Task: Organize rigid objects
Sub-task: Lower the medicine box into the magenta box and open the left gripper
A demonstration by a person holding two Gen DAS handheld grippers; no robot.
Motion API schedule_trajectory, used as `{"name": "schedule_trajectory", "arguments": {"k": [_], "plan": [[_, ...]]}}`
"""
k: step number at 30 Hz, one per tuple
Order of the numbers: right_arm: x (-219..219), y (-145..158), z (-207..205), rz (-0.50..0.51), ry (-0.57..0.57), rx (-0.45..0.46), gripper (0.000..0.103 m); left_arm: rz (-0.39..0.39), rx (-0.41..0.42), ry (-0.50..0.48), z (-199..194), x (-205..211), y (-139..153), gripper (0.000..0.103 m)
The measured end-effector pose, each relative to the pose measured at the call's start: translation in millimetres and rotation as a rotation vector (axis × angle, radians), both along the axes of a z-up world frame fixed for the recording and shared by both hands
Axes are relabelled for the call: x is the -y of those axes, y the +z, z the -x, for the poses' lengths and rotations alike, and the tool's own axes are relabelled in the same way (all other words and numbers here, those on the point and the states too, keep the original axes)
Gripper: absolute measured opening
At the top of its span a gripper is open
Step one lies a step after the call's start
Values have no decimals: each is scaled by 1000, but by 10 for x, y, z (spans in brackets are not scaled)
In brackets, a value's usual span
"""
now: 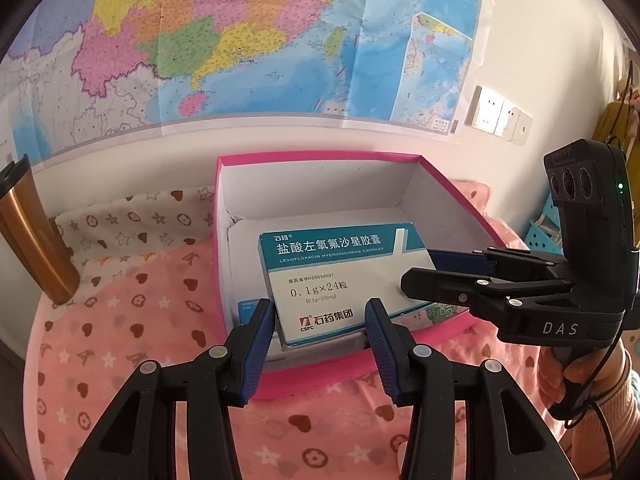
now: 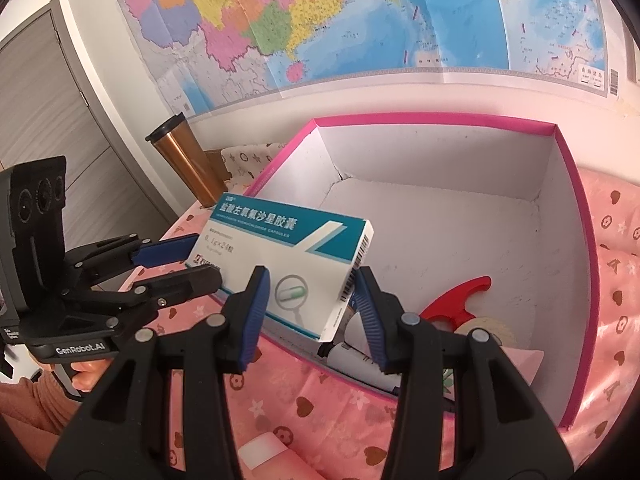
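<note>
Pink patterned bedding [image 1: 132,344] carries an open pink box [image 2: 576,216]; left gripper [image 1: 320,330] and right gripper [image 2: 310,302], each part-open, clamp opposite ends of a levofloxacin capsule carton [image 2: 296,256] over its near-left corner for lowering inside.

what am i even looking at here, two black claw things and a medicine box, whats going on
A person holds a hand-held tool in each hand, and each carries a camera looking along its fingers. One picture comes from the left tool, the other from the right tool. Together they grip one teal and white medicine box at opposite ends, above an open pink box on a pink patterned blanket. Inside lie a red plastic piece and other small things. A copper tumbler stands beside it, under a wall map.
</note>
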State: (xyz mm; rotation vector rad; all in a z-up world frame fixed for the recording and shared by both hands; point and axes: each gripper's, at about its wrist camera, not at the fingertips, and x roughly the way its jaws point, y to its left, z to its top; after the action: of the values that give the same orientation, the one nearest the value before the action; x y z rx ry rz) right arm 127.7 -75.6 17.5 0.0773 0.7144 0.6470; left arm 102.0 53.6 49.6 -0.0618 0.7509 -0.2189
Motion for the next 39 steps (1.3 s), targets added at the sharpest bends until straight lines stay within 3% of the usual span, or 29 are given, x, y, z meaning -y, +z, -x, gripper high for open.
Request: {"name": "schedule_trajectory", "arguments": {"k": [20,39], "plan": [[-82,-118,-116,10,6,-51,47,5,-40,25,-128,-94,-133,47],[-190,-329,-270,18,8,-117,47,-52,-33,78,-177,-87,-153,47]]}}
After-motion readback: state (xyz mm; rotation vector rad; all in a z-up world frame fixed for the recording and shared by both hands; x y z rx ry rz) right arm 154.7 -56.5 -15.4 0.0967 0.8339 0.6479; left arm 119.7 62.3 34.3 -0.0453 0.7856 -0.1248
